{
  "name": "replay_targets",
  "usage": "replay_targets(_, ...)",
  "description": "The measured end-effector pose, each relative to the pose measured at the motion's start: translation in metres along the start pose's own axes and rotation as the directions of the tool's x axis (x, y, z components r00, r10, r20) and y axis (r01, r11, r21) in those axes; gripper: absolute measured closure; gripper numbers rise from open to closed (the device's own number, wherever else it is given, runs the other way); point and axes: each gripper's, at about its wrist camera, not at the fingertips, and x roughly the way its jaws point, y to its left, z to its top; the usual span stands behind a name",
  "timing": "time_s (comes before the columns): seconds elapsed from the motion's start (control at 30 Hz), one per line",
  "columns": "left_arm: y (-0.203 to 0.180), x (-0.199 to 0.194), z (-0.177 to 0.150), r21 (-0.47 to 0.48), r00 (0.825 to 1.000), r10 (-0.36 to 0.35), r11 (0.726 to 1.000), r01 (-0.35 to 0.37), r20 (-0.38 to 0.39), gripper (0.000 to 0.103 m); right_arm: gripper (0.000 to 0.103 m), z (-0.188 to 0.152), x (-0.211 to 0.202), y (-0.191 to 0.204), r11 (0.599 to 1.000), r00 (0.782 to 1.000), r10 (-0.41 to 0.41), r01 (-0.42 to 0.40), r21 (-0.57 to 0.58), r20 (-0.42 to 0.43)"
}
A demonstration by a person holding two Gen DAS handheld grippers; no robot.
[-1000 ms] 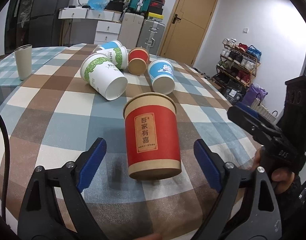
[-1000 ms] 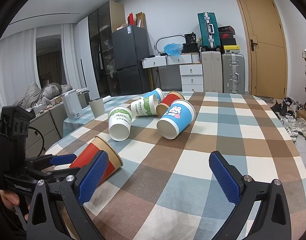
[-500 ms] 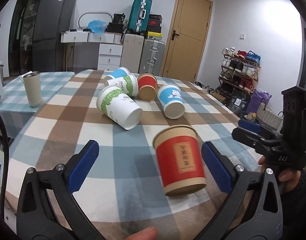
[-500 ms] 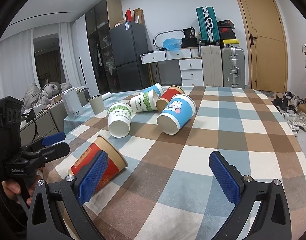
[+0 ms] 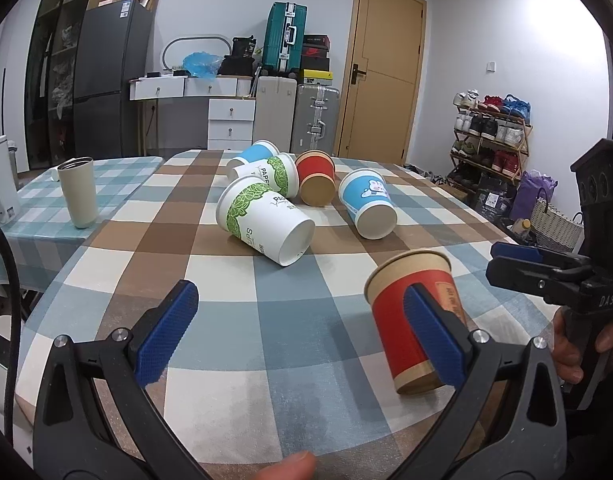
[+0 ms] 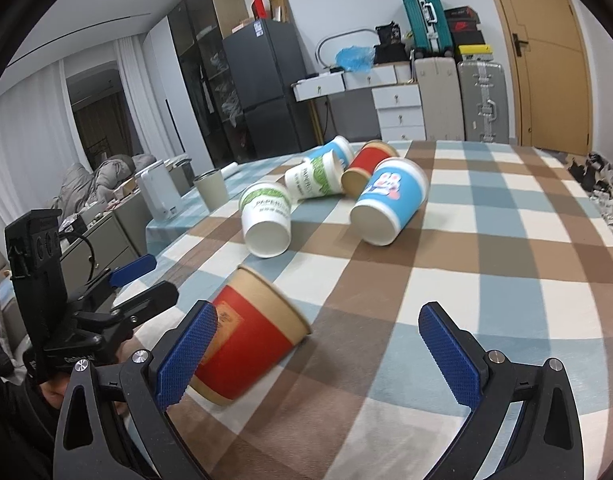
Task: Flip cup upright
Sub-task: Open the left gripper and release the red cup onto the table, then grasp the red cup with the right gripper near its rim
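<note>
A red and kraft paper cup [image 5: 412,320] stands upright on the checked tablecloth near the front edge, partly behind the right finger of my left gripper [image 5: 302,332], which is open and empty. The cup also shows in the right wrist view [image 6: 254,332], left of my right gripper [image 6: 318,360], which is open and empty. Several other paper cups lie on their sides further back: a white and green cup [image 5: 266,224], a blue cup [image 5: 368,208], a second red cup [image 5: 316,176].
A beige tumbler [image 5: 80,190] stands on a side table at the left. The checked table [image 5: 266,320] ends just below both grippers. Drawers, suitcases, a fridge and a shoe rack line the room behind.
My left gripper has pulled back and swung left, away from the red cup, which now stands free on the cloth. My right gripper has tilted and moved closer to the cups.
</note>
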Motion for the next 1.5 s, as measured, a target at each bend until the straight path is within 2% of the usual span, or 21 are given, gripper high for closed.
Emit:
replay_targets(0.2,0.001,0.002,-0.001,0.0,1.0,0.006,1.0,-0.006,-0.001,0.001,0.0,0.002,0.013,0.003,1.0,0.998,-0.001,0.003,0.02,-0.068)
replay_targets(0.53,0.005,0.004,-0.001,0.003,1.0,0.021,1.0,-0.021,0.002,0.001,0.0,0.003,0.025,-0.003,0.992,0.987,0.048,-0.03,0.119,-0.152)
replay_targets(0.83,0.002,0.004,-0.002,0.021,1.0,0.013,1.0,-0.014,0.005,0.001,0.0,0.007,0.04,-0.008,0.978,0.972,0.119,-0.08,0.193,-0.201)
replay_targets(1.1,0.003,0.004,-0.003,0.019,1.0,0.001,1.0,-0.001,0.0,0.001,0.001,0.011,0.057,-0.01,0.95,0.946,0.216,-0.146,0.278,-0.241)
replay_targets(1.3,0.003,0.004,-0.003,0.016,1.0,0.001,1.0,-0.001,0.001,0.001,0.01,0.01,0.071,-0.013,0.904,0.911,0.317,-0.206,0.375,-0.263)
replay_targets(1.5,0.003,0.005,-0.003,0.017,1.0,0.001,1.0,-0.001,0.001,0.001,0.022,0.011,0.075,-0.016,0.88,0.898,0.356,-0.23,0.415,-0.258)
